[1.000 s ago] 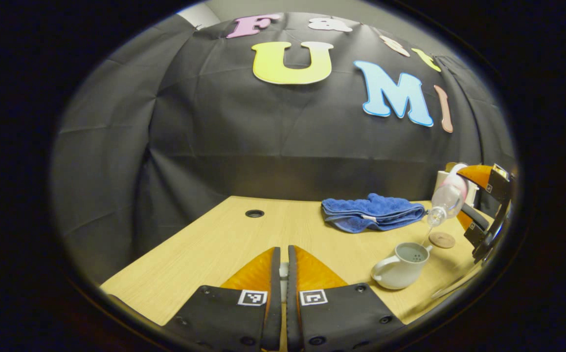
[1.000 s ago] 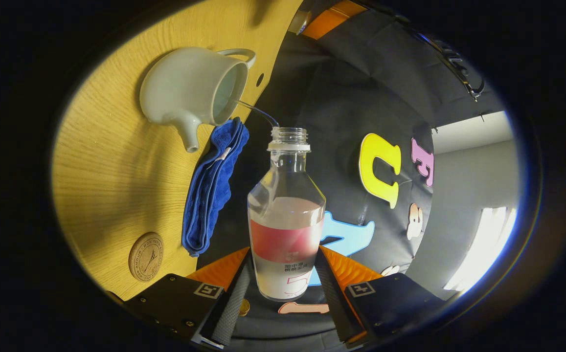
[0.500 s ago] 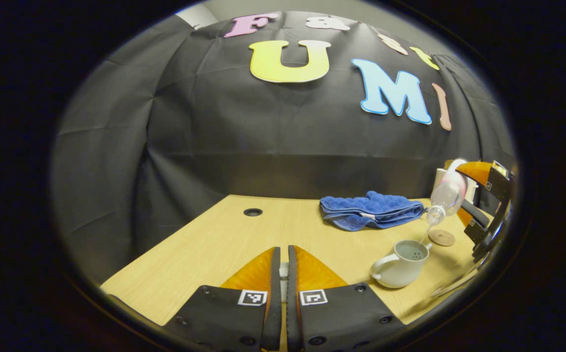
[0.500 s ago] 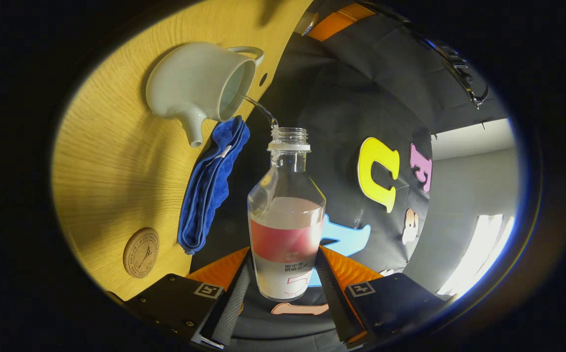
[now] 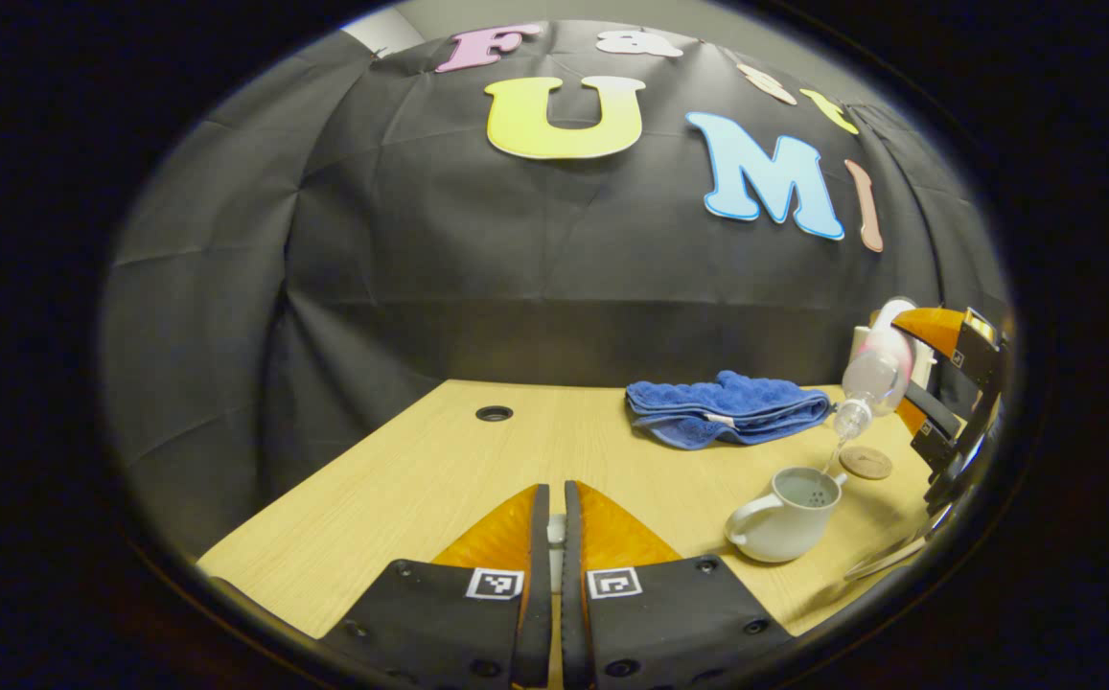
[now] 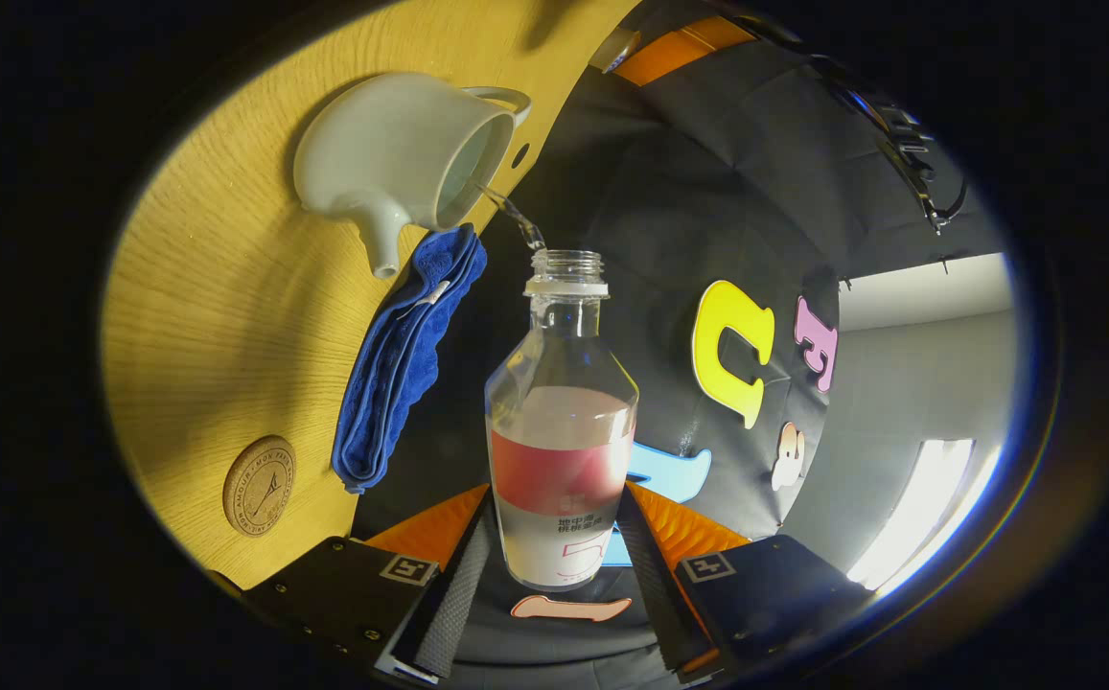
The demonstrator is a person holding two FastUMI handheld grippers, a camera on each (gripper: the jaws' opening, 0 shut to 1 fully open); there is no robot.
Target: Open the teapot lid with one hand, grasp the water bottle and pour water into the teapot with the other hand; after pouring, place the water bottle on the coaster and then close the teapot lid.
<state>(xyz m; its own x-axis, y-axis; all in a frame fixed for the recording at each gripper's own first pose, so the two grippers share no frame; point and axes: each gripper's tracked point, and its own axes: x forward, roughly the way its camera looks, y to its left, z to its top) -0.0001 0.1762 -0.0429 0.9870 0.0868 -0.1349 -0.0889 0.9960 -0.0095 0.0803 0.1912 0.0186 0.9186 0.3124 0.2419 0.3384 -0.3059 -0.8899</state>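
Observation:
My right gripper [image 6: 559, 498] is shut on a clear water bottle [image 6: 561, 422] with a pink band, held tipped over. A thin stream of water runs from its uncapped neck into the open white teapot [image 6: 391, 153]. In the left gripper view the teapot [image 5: 784, 522] stands lidless at the right, with the bottle [image 5: 872, 379] and the right gripper [image 5: 947, 402] tilted above it. My left gripper [image 5: 555, 508] hovers over the table, well left of the teapot, shut on a small white piece, the teapot lid [image 5: 555, 529], mostly hidden. A round cork coaster [image 5: 866, 463] lies just beyond the teapot.
A folded blue towel [image 5: 727, 410] lies at the back of the wooden table [image 5: 439, 479], behind the teapot and coaster. A dark cable hole [image 5: 494, 413] sits at the back left. In the right gripper view the coaster [image 6: 259, 484] lies beside the towel [image 6: 405, 355].
The bottle has risen a little and rolled further over the teapot while the water keeps running. My left gripper has stayed almost still.

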